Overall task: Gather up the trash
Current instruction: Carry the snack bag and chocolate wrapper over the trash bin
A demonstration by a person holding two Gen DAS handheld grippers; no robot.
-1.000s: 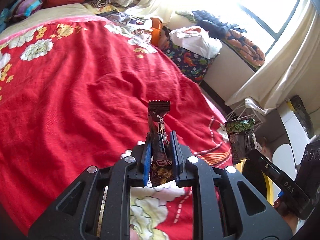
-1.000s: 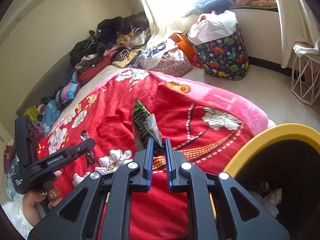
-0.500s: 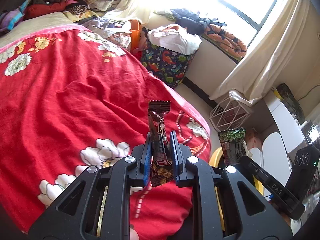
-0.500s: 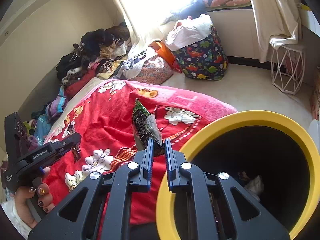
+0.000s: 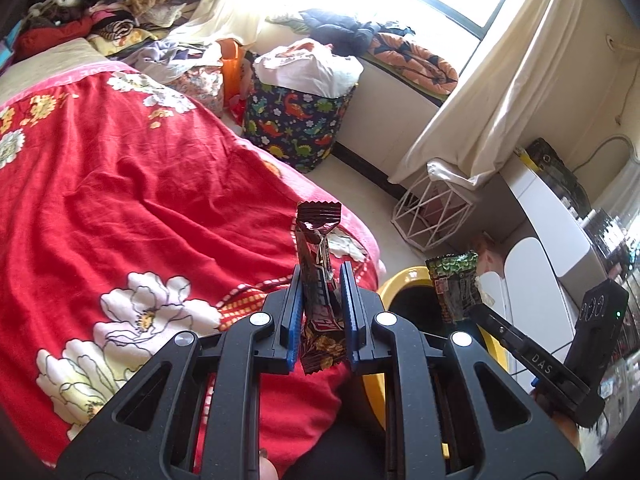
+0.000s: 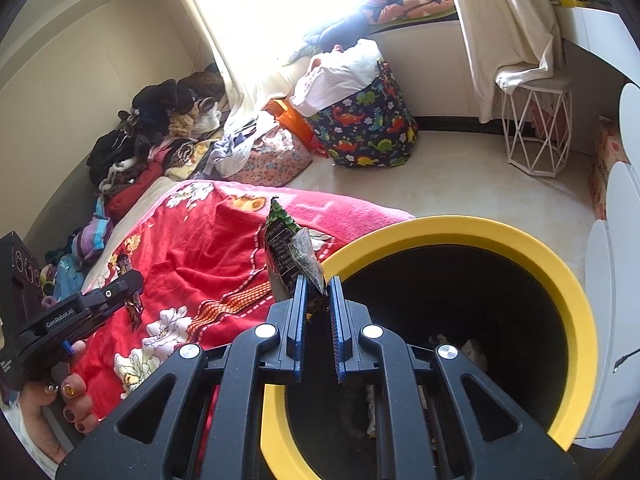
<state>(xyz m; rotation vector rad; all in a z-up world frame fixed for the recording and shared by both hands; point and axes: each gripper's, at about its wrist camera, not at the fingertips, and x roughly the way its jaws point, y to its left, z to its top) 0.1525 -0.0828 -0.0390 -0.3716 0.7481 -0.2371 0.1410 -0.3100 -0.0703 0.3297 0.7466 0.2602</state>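
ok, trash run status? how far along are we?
Done: some scraps already lie at the bottom of the yellow-rimmed bin. In hand: the left gripper is shut on a brown snack wrapper, the right gripper on a green snack packet, near the bin's rim. Left: drop both in. No other litter shows on the red blanket.

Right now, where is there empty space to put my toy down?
The red blanket is bare across its middle, between the clothes pile and the yellow bin. The floor is free between the dinosaur basket and the wire stool. It is crowded along the wall.
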